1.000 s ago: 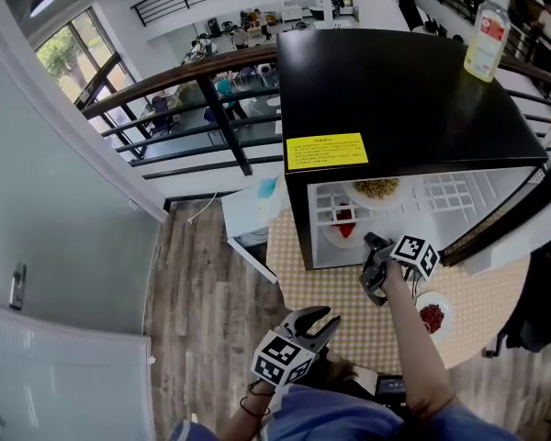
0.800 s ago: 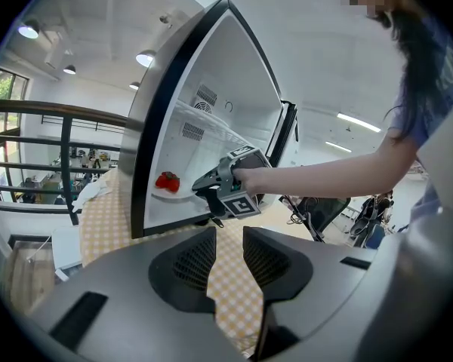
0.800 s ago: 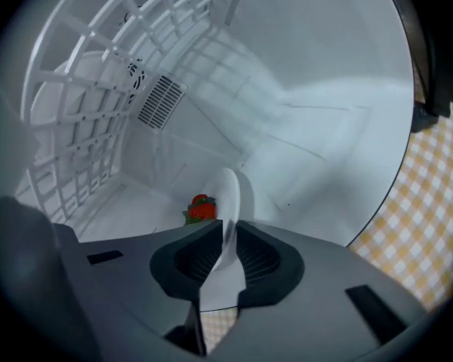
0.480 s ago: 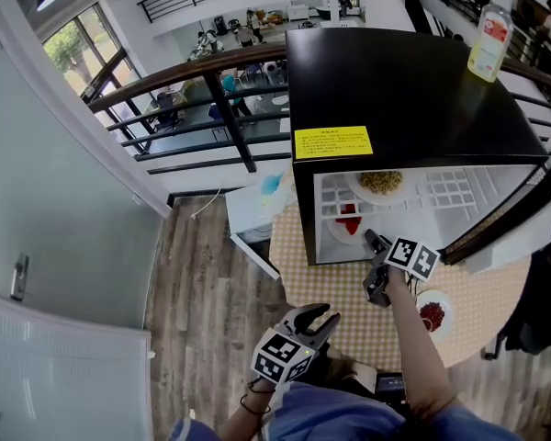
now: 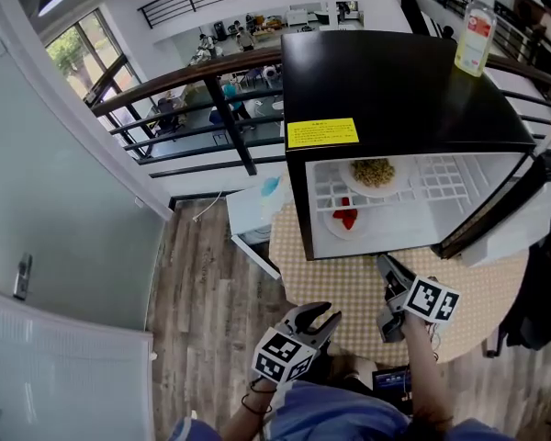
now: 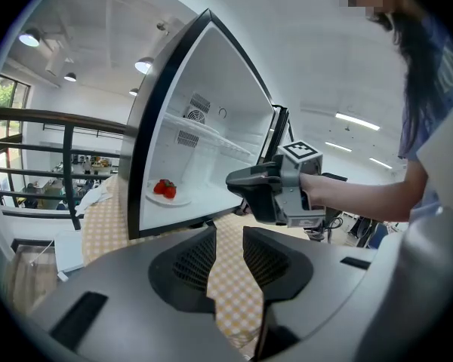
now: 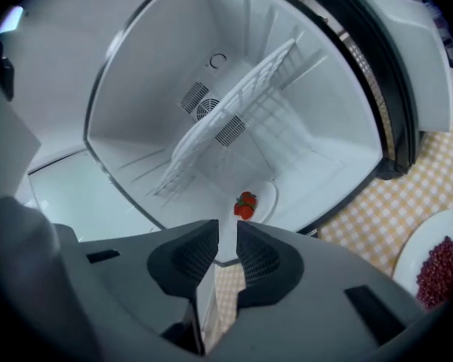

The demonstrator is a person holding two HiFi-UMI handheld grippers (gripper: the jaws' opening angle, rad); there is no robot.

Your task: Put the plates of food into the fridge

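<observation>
While strawberry plate (image 5: 345,220) and noodle plate (image 5: 374,173) sit inside the fridge (image 5: 395,90) | third plate (image 7: 438,259), perhaps red berries: bench (image 5: 349,292) outside fridge, right of right tool (image 7: 226,236) | right tool: jaws just narrowed, apart, empty | left tool (image 6: 229,236): part-open, empty

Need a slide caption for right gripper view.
Right tool, empty, jaws just closing partway, faces the open fridge; strawberry plate inside, red-food plate outside.

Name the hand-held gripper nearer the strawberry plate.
Right. The right hand-held gripper, empty jaws just narrowed, is outside the fridge facing the strawberry plate; the left hand-held gripper is farther back.
</observation>
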